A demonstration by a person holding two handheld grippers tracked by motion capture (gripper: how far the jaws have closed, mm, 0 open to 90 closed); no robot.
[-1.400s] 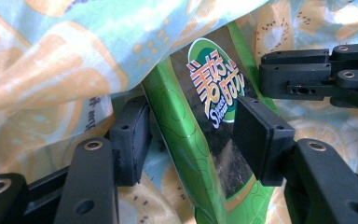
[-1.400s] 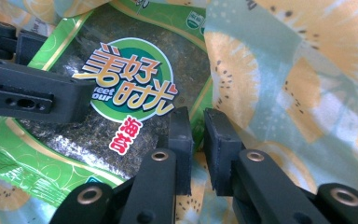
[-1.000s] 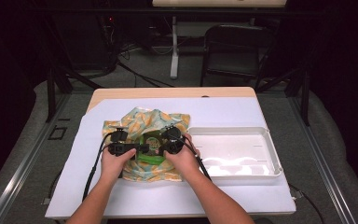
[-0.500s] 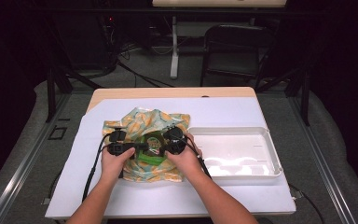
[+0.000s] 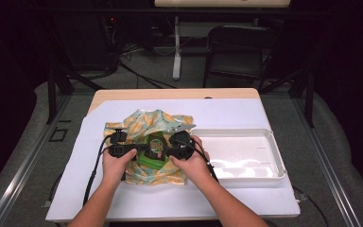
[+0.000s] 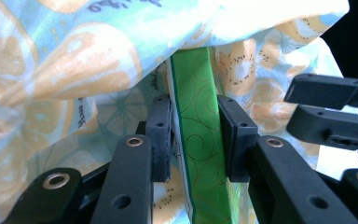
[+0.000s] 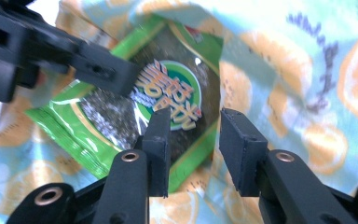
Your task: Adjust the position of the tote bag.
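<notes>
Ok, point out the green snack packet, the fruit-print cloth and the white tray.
green snack packet (image 7: 168, 93): right gripper view, on its round label.
fruit-print cloth (image 5: 144, 118): high view, on its far upper part.
white tray (image 5: 276, 151): high view, on its right rim.

A white tray sat on the paper-covered table — a black chair stood beyond.

Black two-jaw left claw, right claw, brass-ringed pivot screws, trailing black cables, bare forearms
</notes>
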